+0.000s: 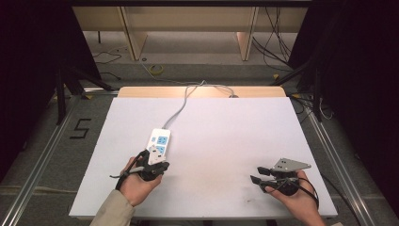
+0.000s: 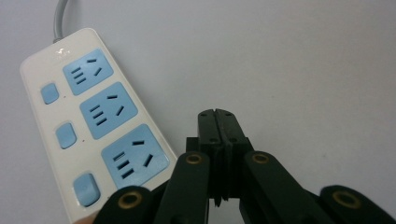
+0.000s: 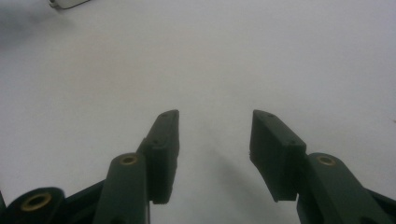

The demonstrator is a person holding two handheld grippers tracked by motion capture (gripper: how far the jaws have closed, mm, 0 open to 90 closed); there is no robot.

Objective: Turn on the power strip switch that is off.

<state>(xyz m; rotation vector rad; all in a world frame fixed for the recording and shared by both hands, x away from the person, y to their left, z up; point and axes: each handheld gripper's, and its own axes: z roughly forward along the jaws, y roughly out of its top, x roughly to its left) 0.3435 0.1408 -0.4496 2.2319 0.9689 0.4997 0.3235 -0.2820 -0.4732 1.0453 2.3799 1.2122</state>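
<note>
Left gripper (image 2: 218, 122) seen closed on nothing, jaws pressed together, just right of the power strip (image 2: 95, 123) at its near end. Right gripper (image 3: 214, 135) held wide apart, empty, well to the right. Strip lies left of centre on the worktop (image 1: 221, 141), grey cord (image 1: 181, 107) trailing far. Judged light, rigid, smooth-cased; best taken across its narrow sides.

White table (image 1: 226, 141), grey floor (image 1: 197, 73), wooden furniture legs (image 1: 134, 37) behind.

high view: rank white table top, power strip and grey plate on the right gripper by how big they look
1. white table top
2. power strip
3. grey plate; it looks close in size to the strip, so that order is unsure.
</note>
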